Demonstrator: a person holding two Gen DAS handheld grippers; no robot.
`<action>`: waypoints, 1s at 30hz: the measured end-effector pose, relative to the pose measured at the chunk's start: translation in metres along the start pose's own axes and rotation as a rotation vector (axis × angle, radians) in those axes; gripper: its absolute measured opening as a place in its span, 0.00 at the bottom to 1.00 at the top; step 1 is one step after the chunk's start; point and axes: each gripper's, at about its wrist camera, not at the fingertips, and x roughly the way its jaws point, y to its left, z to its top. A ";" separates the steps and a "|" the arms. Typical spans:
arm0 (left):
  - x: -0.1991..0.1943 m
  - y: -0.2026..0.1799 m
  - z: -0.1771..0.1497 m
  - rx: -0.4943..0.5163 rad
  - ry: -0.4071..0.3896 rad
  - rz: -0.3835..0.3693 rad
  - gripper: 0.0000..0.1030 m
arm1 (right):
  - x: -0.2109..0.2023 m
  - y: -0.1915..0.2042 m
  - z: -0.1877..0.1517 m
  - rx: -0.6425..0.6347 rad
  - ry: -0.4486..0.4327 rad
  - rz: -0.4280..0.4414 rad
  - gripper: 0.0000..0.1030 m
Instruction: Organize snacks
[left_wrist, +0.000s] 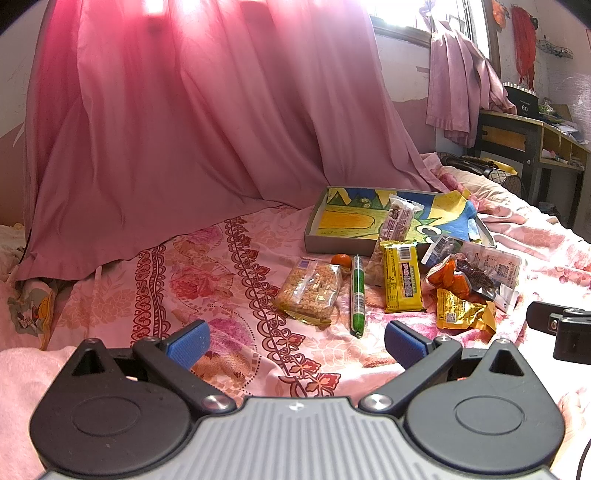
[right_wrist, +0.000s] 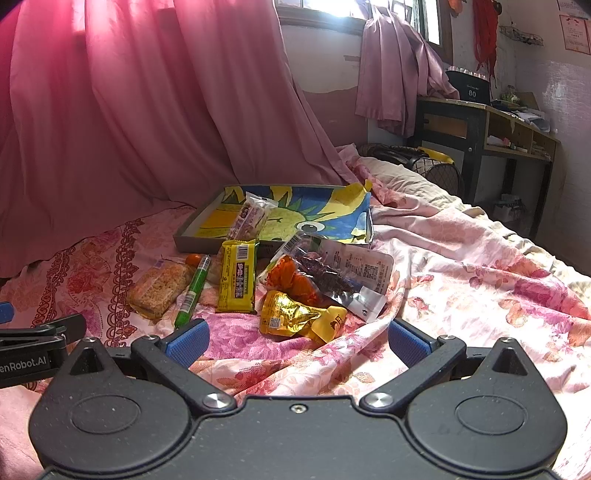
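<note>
On the bed (right_wrist: 461, 280), over a pink floral sheet, a heap of snacks lies just in front of a shallow box (right_wrist: 218, 246) lined with a bright yellow, green and blue cartoon picture. One pale wrapped bar (right_wrist: 249, 218) leans over the box's front edge, half in and half out. The print on it is too small to read.

The left tool (left_wrist: 295, 341) hovers low over the sheet, its blue pads wide apart with nothing between them. The right tool (right_wrist: 297, 338) is just as wide open and empty, and the gold foil packet (right_wrist: 291, 314) sits near its pads. Part of the left tool's body shows in the right view, its lettering cut off at the edge: "enRobot.AI".

A yellow bar (right_wrist: 237, 275) carries a barcode and red-and-white characters I cannot make out. Beside it lie a green stick (right_wrist: 192, 291), a clear-wrapped crispy block (right_wrist: 159, 290) and a small orange fruit (right_wrist: 192, 259), mostly hidden. An orange packet (right_wrist: 291, 280) is tangled with a dark-filled pouch (right_wrist: 354, 275) whose white label is illegible.

On the counter (right_wrist: 517, 110) by the wall a black box reads "80".
</note>
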 end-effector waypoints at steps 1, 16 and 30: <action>0.000 0.000 0.000 0.000 0.000 0.000 1.00 | 0.000 0.000 0.000 0.000 0.000 0.000 1.00; 0.002 0.001 -0.001 0.003 0.029 0.008 1.00 | 0.002 0.002 0.002 -0.007 0.015 0.000 1.00; 0.019 -0.006 0.002 0.031 0.139 0.026 1.00 | 0.017 0.002 0.003 -0.002 0.105 0.004 1.00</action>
